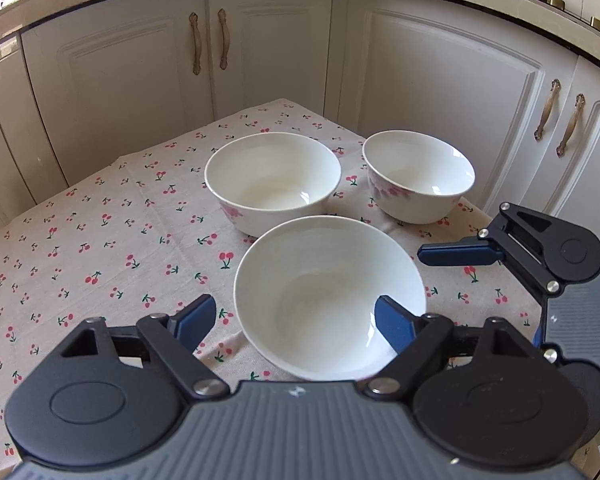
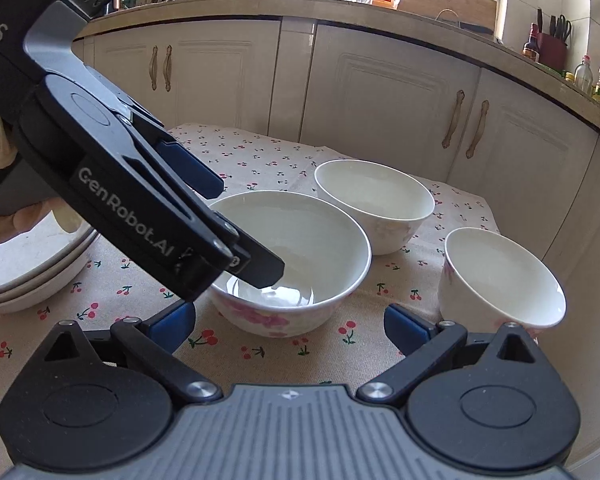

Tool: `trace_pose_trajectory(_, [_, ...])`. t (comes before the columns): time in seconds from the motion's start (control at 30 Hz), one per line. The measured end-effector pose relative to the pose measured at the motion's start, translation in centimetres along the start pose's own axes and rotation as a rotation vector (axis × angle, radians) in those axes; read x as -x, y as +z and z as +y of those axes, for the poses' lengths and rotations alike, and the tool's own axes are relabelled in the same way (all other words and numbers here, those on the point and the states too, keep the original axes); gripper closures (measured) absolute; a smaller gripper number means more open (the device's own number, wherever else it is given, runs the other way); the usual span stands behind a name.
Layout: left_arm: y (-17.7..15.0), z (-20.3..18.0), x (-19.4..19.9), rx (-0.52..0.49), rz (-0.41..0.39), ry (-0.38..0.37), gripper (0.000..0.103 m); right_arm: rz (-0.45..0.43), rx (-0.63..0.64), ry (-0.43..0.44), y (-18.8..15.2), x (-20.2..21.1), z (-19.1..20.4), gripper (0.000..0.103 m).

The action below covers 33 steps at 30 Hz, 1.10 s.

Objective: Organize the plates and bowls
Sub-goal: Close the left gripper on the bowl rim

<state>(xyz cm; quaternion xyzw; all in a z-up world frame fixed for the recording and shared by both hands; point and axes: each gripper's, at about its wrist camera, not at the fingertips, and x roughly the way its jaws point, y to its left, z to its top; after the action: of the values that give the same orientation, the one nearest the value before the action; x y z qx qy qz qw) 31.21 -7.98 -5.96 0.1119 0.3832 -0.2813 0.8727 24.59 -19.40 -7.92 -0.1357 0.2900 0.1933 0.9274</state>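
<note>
The left gripper (image 1: 296,320) has its half-open jaws around the near bowl's (image 1: 328,300) rim, one inside; squeeze gently, then lift.

left hand-held gripper (image 2: 244,228) straddles near bowl (image 2: 300,280) rim; jaws apart.

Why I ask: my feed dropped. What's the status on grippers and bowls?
Left gripper open, straddling rim of near bowl, one finger inside. Right gripper open, empty, hovering alongside. Two more bowls behind; nothing blocking.
</note>
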Motion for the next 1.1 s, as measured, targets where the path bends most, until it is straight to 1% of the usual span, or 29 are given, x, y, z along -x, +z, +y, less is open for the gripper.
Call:
trace_pose_trajectory(0.07, [0.2, 0.1, -0.2, 0.005, 0.001, -0.009, 0.024, -0.004, 0.0, 0.004, 0.2, 0.0, 0.0, 0.009])
trace_pose_trajectory(0.17, [0.5, 0.2, -0.4, 0.005, -0.003, -0.017, 0.028, -0.011, -0.004, 0.005, 0.3, 0.1, -0.1, 0.013])
trace_pose_trajectory(0.47, [0.8, 0.2, -1.0, 0.006, -0.004, -0.032, 0.029, -0.018, -0.005, 0.034, 0.4, 0.1, 0.1, 0.019])
trace_pose_trajectory(0.8, [1.0, 0.3, -1.5, -0.004, 0.001, -0.036, 0.029, -0.016, -0.005, 0.039, 0.6, -0.2, 0.1, 0.018])
trace_pose_trajectory(1.1, [0.9, -0.1, -0.8, -0.02, -0.007, -0.038, 0.029, -0.001, -0.005, 0.037, 0.8, 0.1, 0.4, 0.018])
